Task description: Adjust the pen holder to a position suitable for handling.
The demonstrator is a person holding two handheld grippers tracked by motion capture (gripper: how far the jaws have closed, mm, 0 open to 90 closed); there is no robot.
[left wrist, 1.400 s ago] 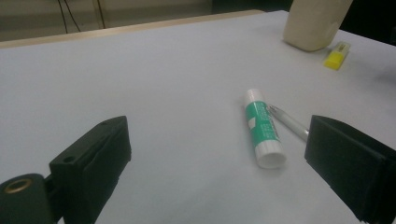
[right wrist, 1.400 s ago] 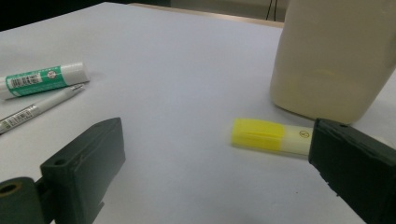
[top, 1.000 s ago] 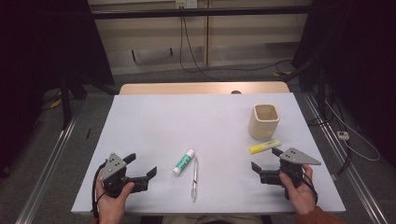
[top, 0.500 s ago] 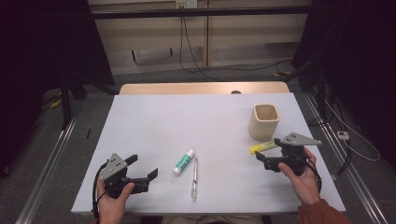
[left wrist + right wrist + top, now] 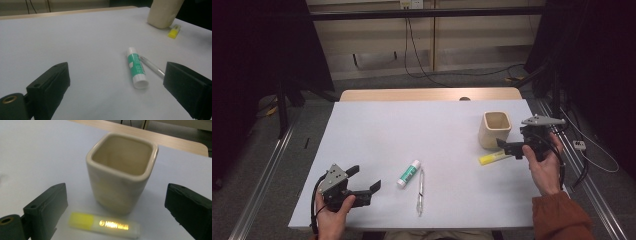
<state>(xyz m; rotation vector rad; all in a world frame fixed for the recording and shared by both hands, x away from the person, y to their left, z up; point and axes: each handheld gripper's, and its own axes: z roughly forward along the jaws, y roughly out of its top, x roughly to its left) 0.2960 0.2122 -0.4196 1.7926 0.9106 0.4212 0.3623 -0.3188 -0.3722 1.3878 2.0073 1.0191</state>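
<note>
Fingers of the right gripper (image 5: 512, 148) spread wide, having just been opening a touch, nothing clamped between them; poised above the yellow highlighter (image 5: 103, 225), pointed at the cream square cup (image 5: 121, 176). Highlighter lying flat just beside the cup's base, near the right edge of the surface (image 5: 412, 125). Fingers of the left gripper (image 5: 364, 181) likewise held wide apart and empty, low near the front left corner. Lying ahead of them toward the middle of the front edge: green-and-white glue stick (image 5: 136, 67), clear pen (image 5: 153, 67) just beside it.
</note>
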